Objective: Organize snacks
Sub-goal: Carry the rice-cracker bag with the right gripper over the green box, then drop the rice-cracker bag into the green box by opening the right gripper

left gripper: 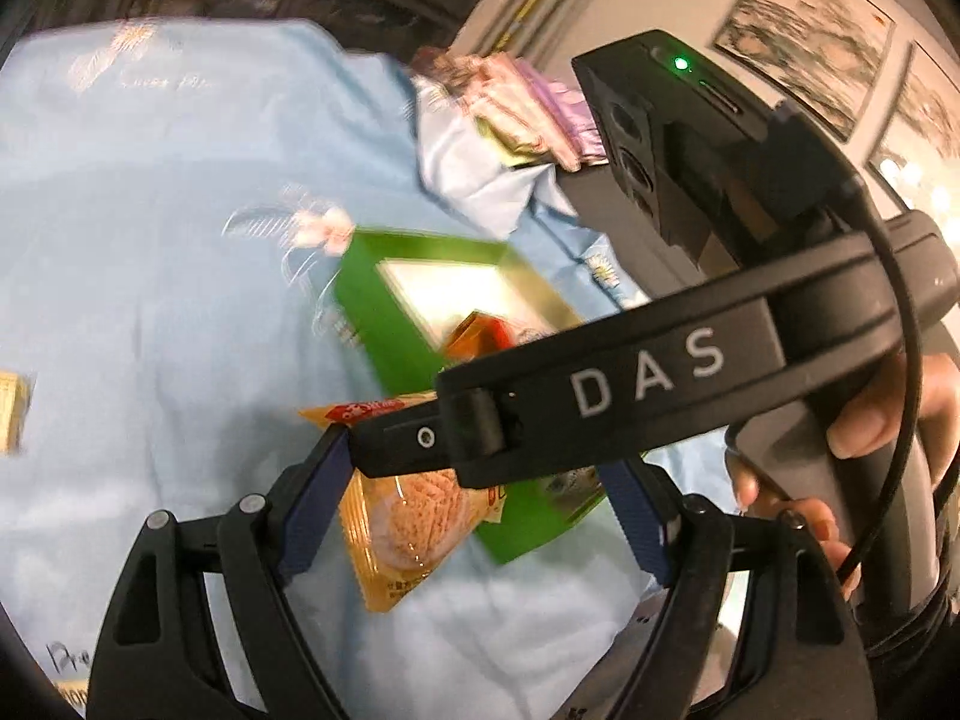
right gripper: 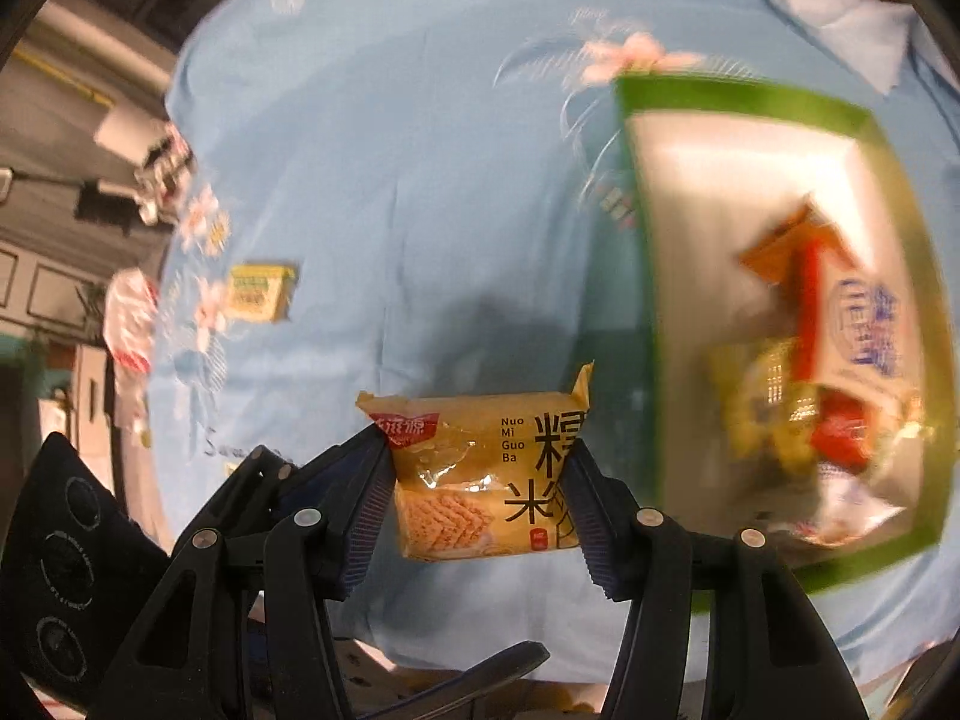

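My right gripper (right gripper: 477, 474) is shut on a yellow rice-cracker packet (right gripper: 480, 474) and holds it above the light blue cloth, left of a green box (right gripper: 645, 300) that holds several snack packets (right gripper: 840, 360). In the left wrist view the same packet (left gripper: 408, 516) hangs from the right gripper's black body (left gripper: 600, 402), which crosses in front of the green box (left gripper: 372, 312). My left gripper (left gripper: 474, 498) is open and empty, its fingers (left gripper: 312, 504) wide apart on either side of the packet.
A small yellow packet (right gripper: 258, 291) and a red-and-white packet (right gripper: 129, 318) lie at the cloth's far left edge. A pile of pink and purple packets (left gripper: 522, 108) sits behind the green box. A yellow packet (left gripper: 12, 414) lies at the left edge.
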A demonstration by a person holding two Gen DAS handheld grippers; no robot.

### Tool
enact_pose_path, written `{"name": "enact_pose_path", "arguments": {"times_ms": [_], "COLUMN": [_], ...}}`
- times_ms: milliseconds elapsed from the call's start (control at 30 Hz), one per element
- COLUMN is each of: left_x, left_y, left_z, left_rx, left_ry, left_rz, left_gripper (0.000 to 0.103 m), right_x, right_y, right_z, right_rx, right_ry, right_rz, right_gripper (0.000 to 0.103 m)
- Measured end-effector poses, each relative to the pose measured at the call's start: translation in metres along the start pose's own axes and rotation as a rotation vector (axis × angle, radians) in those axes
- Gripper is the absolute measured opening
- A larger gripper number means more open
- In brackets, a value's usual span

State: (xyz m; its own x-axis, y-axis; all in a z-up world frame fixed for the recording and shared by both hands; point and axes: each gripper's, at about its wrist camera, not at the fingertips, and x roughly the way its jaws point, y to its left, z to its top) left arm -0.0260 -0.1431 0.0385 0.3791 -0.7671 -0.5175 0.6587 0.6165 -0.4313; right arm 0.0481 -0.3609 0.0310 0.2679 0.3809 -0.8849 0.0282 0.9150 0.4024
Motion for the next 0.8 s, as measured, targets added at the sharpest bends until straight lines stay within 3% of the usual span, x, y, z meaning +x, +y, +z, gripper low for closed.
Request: {"name": "enact_pose_path", "arguments": {"times_ms": [100, 200, 433, 533, 567, 633, 800], "left_x": [0.015, 0.055, 0.121, 0.128, 0.130, 0.125, 0.112], "left_y": [-0.024, -0.044, -0.062, -0.066, -0.065, -0.065, -0.061], "left_z": [0.017, 0.038, 0.049, 0.049, 0.049, 0.046, 0.045], "left_rx": [0.064, 0.109, 0.102, 0.108, 0.116, 0.146, 0.225], "left_ry": [-0.023, -0.015, 0.065, 0.071, 0.069, 0.053, 0.009], "left_rz": [0.004, -0.014, -0.068, -0.024, 0.023, 0.094, 0.199], "left_gripper": [0.081, 0.081, 0.081, 0.085, 0.091, 0.102, 0.103], "right_x": [-0.028, -0.051, -0.056, -0.052, -0.052, -0.051, -0.060], "right_y": [-0.017, -0.045, -0.134, -0.155, -0.157, -0.160, -0.149], "right_z": [0.002, 0.004, 0.006, 0.004, 0.004, 0.002, 0.002], "right_rx": [0.021, 0.054, 0.262, 0.324, 0.333, 0.346, 0.313], "right_ry": [-0.069, -0.141, -0.188, -0.204, -0.209, -0.227, -0.248], "right_rz": [0.027, 0.013, 0.036, 0.082, 0.090, 0.093, 0.101], "right_gripper": [0.058, 0.058, 0.058, 0.061, 0.063, 0.080, 0.085]}}
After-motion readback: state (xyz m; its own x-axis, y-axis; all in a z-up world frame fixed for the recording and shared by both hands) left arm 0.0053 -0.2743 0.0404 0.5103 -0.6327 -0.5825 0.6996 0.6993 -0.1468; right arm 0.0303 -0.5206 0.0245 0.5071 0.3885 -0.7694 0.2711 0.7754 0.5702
